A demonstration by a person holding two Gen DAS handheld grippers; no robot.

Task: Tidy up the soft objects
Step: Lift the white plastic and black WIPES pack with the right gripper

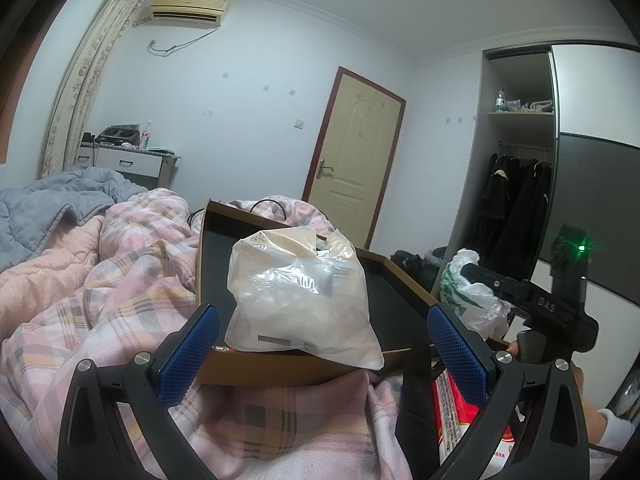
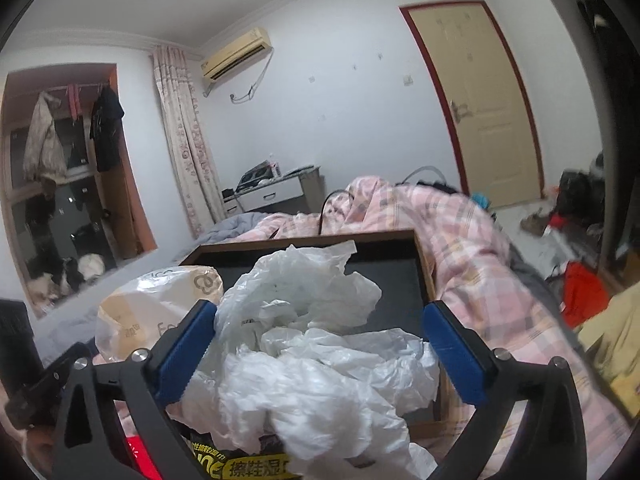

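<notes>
Bedding covers the whole scene: a pink checked quilt (image 1: 132, 264) lies crumpled over the bed, and it makes a soft, uneven floor for everything else. On this quilt rests a shallow cardboard tray (image 1: 404, 280) with brown walls and a black inside, and I judge it is there as the collecting place, because its flat bottom gives the soft things a firm base that the quilt cannot give. At the near edge of the tray, half over the wall, sits a translucent plastic bag (image 1: 300, 300) with something pale inside; it leans toward the camera and is not fully inside the tray. The left gripper (image 1: 322, 344) stands with its blue pads spread wide on either side of this bag and does not touch it, so the bag rests by its own weight. In the right wrist view a crumpled white plastic bag (image 2: 312, 344) lies over the near part of the same tray and partly over a dark packet (image 2: 240, 460) with yellow print below it. The right gripper (image 2: 320, 348) is spread as wide as it goes; the white bag is between the pads, its left side seems to brush the left pad, but nothing presses on it. It probably lies loose so that it can settle into the tray. A red-and-white packet (image 1: 460, 412) lies beside the tray, not yet sorted.
</notes>
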